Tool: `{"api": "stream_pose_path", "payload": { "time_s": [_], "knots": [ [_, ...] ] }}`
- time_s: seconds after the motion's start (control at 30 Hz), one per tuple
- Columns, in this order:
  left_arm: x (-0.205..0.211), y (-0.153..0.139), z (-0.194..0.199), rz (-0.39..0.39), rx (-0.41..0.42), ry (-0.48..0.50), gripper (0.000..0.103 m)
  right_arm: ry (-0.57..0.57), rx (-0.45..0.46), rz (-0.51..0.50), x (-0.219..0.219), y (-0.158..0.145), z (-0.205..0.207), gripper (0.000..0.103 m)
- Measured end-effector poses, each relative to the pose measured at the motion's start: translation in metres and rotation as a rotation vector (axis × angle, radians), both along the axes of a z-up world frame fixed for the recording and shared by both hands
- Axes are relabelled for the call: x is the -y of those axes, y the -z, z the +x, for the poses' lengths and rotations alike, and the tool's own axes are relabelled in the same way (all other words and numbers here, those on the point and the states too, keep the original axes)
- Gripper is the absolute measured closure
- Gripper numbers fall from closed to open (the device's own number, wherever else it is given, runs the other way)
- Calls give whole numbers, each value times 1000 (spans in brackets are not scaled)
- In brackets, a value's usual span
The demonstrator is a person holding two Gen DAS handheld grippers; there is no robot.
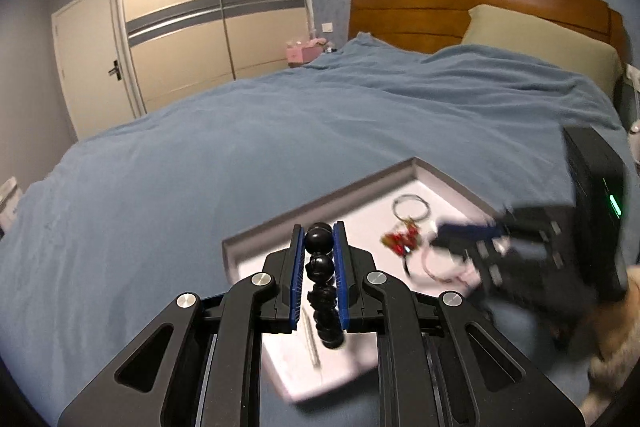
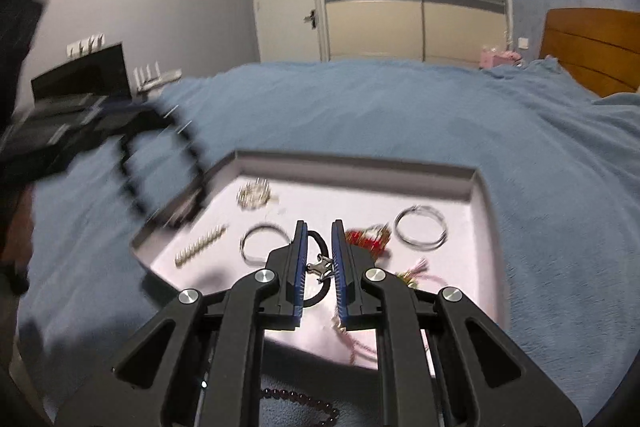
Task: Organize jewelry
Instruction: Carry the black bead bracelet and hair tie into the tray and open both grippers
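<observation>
Beads first: my left gripper (image 1: 317, 239) is clamped on the black bead bracelet (image 1: 322, 279), hanging above the tray (image 1: 320, 205) on the blue bedspread (image 1: 200, 163). I should lower it onto bare tray floor before releasing. My right gripper (image 2: 319, 243) hovers, fingers apart, straddling a black cord bracelet (image 2: 320, 269), gripping nothing.

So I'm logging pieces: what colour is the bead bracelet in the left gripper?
Black bead bracelet, clearest in the left wrist view.
</observation>
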State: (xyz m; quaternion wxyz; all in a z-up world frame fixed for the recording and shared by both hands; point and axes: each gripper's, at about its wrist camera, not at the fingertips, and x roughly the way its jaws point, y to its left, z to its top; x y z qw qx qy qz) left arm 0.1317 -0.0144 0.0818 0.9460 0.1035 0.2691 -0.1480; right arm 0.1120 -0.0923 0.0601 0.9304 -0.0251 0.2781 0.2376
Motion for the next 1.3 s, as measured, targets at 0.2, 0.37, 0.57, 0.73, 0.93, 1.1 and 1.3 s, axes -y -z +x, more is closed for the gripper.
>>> {"api": "stream_pose_path", "payload": {
  "time_s": [0.2, 0.37, 0.57, 0.73, 0.93, 1.1, 1.3],
  "knots": [
    [15, 23, 64, -60, -96, 13, 88, -45, -73, 5, -3, 15, 12, 91],
    [18, 41, 93, -107, -164, -5, 88, -40, -132, -16, -6, 27, 23, 91],
    [15, 60, 113, -76, -219, -56, 88, -41, -152, -45, -17, 35, 30, 91],
    [17, 71, 134, -81, -292, -66, 88, -41, -152, -52, -17, 37, 30, 91],
    [23, 80, 144, -54, -350, -61, 88, -35, -155, -50, -23, 38, 31, 91],
    [22, 77, 140, -45, -312, -86, 71, -28, -157, -46, -23, 38, 28, 90],
    [15, 69, 121, -48, -261, -117, 63, -2, -146, -24, -15, 36, 26, 64]
  ]
}}
